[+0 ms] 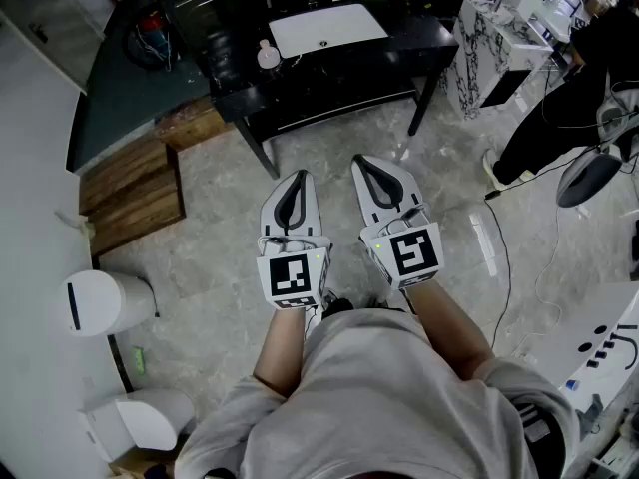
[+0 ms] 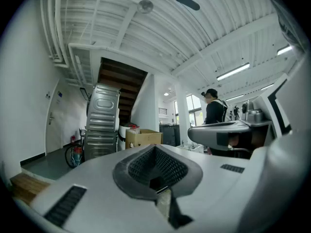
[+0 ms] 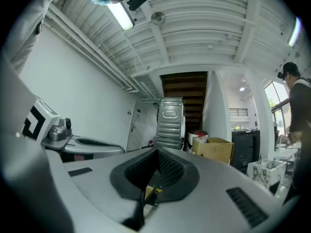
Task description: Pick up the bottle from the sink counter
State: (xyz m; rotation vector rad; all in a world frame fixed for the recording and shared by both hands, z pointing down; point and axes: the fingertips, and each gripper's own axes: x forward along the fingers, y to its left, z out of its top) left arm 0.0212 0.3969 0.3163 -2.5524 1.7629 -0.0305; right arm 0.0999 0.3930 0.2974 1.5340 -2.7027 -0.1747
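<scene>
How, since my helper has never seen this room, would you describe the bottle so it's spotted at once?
Find the black counter at the head view's top, holding a white rectangular sink. The bottle stands just left of that sink: small, pale and round, the only bottle there.

glossy stone floor [image 1: 220, 247]; rough wooden boards [image 1: 130, 193]; matt white plastic left gripper [image 1: 297, 180] and right gripper [image 1: 365, 166]

A small pale bottle [image 1: 268, 56] with a lighter cap, seen from above and far off in the head view, appears to stand upright near the front left of the black desk [image 1: 399, 43]. It sits just beside the left end of the white rectangular basin [image 1: 327, 29]. Nothing touches it.
</scene>
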